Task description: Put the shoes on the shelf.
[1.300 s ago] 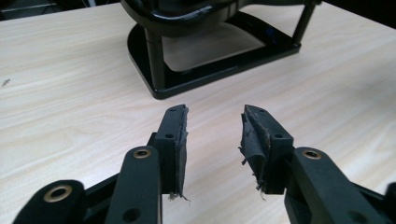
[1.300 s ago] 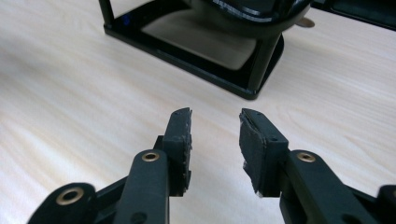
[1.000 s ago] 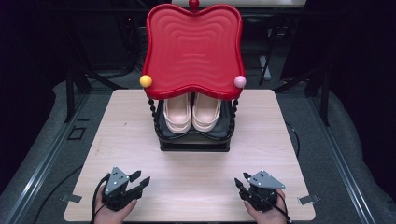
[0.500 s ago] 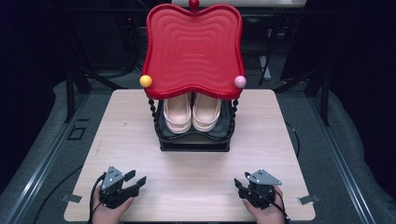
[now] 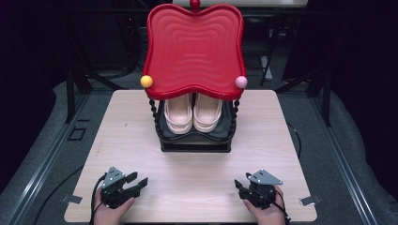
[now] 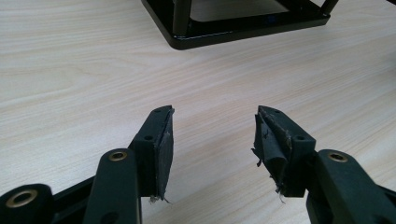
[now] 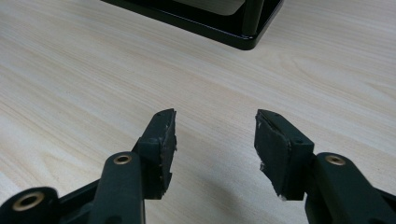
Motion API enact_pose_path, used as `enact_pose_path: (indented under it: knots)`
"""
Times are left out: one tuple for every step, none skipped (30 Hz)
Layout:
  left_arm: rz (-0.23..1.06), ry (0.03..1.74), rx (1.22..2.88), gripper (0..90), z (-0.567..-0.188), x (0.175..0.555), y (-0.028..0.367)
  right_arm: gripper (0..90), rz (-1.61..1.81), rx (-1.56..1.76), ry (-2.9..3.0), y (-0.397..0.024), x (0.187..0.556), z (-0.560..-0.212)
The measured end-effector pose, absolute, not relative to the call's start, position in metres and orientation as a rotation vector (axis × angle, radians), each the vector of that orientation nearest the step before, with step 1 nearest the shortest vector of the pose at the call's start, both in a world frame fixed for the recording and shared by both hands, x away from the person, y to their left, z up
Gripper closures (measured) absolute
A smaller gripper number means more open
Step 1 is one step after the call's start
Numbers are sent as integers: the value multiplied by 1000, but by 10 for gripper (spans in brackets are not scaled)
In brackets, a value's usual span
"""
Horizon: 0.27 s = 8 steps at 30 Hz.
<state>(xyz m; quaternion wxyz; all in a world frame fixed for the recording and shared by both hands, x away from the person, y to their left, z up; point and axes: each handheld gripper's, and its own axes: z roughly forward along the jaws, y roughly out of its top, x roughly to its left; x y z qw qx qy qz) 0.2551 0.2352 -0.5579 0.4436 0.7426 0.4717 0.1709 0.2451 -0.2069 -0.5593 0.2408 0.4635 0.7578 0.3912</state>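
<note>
A dark room with black frames and a grey floor is surrounding a pale wooden bench [image 5: 141,136]. Toward the far edge of the bench, midway between its left and right edges, a black rack [image 5: 195,143] is standing on its base. A pair of cream shoes [image 5: 192,112] is sitting side by side on the rack's lower shelf, toes pointing toward the near edge. A red tray [image 5: 193,47] with a wavy rim is forming the rack's top and is hiding the back of the shoes; a yellow ball [image 5: 146,81] and a pink ball [image 5: 241,82] are sitting at its two near corners.

The left tool [image 5: 137,183] is hovering near the near left corner of the bench, held in a hand [image 5: 109,213]. Its jaws have just been opening and are now standing wide apart with nothing between them; its own view shows bare wood between the worn pads [image 6: 164,154].

The right tool [image 5: 240,187] is hovering near the near right corner, in the other hand [image 5: 267,211]. Its jaws have likewise just been opening and are gaping wide, gripping nothing. Both tools are well apart from the rack. They seem to be just above the wood, though contact is hard to judge.
</note>
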Motion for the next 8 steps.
enact_pose_path:
  knots:
    - [418, 1171, 1841, 472, -558, 255, 235, 480, 1055, 1279, 2098, -208, 245, -558]
    - [412, 1173, 1840, 472, -558, 255, 235, 479, 1076, 1281, 2071, -207, 245, -559]
    - [412, 1173, 1840, 472, -558, 255, 235, 479, 1076, 1281, 2071, -207, 245, -559]
    - [408, 1174, 1840, 472, -558, 255, 234, 480, 1065, 1289, 2091, -208, 244, -558]
    - [399, 1172, 1837, 472, -559, 255, 234, 480, 1099, 1290, 2053, -209, 245, -558]
    - [397, 1173, 1833, 472, -559, 255, 234, 480, 1079, 1296, 2074, -211, 245, -556]
    - [397, 1173, 1833, 472, -559, 255, 234, 480, 1079, 1296, 2074, -211, 245, -556]
    - [390, 1172, 1832, 472, -559, 255, 234, 479, 1104, 1300, 2044, -211, 245, -558]
